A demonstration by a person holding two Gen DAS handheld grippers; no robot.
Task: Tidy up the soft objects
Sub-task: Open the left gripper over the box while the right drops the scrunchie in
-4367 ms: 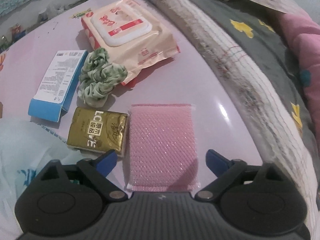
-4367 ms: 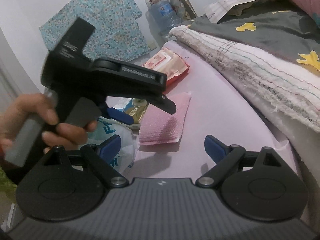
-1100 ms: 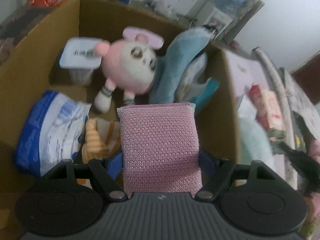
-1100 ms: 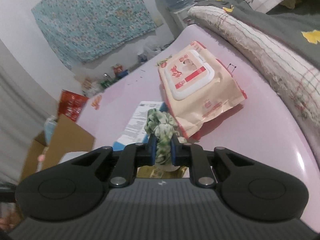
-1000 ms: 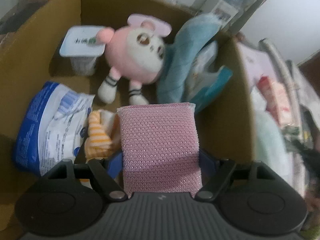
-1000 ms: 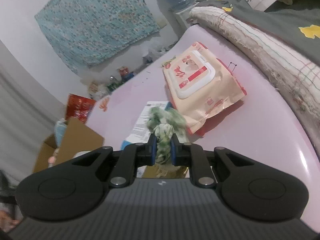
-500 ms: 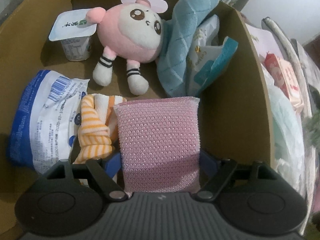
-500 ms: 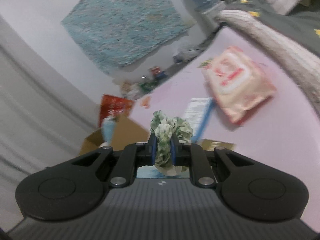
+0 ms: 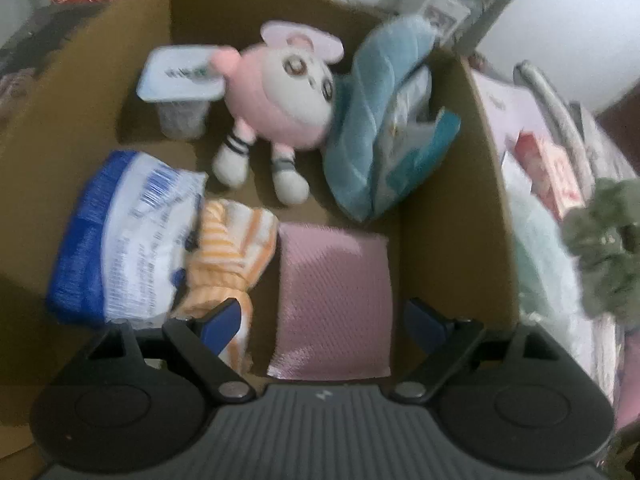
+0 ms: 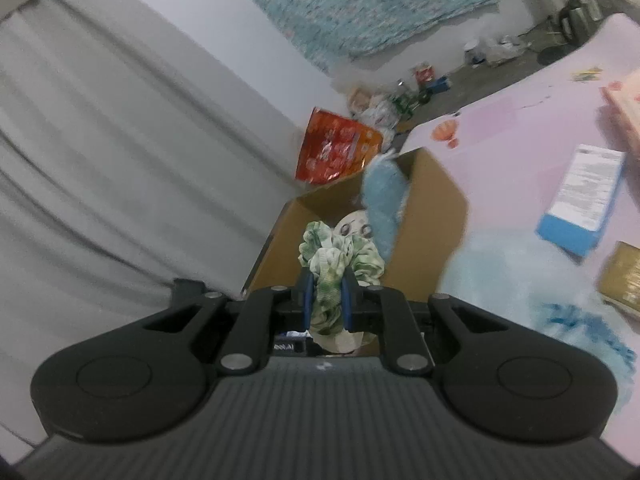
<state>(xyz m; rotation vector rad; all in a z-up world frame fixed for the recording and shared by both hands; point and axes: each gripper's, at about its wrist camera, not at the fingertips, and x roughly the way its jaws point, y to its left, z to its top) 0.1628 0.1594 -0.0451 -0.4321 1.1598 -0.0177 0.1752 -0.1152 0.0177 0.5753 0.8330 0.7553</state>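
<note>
Cardboard box (image 9: 448,184), centre frame: sponge (image 9: 334,300) lower middle; striped cloth (image 9: 228,248) left of it; plush toy (image 9: 280,100) above; cup (image 9: 180,88) upper left.

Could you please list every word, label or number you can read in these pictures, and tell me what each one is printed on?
None is legible.
Yogurt cup lid: print, blurred.
Blue-and-white packet: barcode and text, blurred.
Blue-edged box: fine print, too small.
Red bag: blurred.
Gold packet: nothing readable.

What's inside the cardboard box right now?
In the cardboard box: pink sponge, plush toy, striped cloth, blue-white packet, cup, blue towel. Anything underneath is hidden.
</note>
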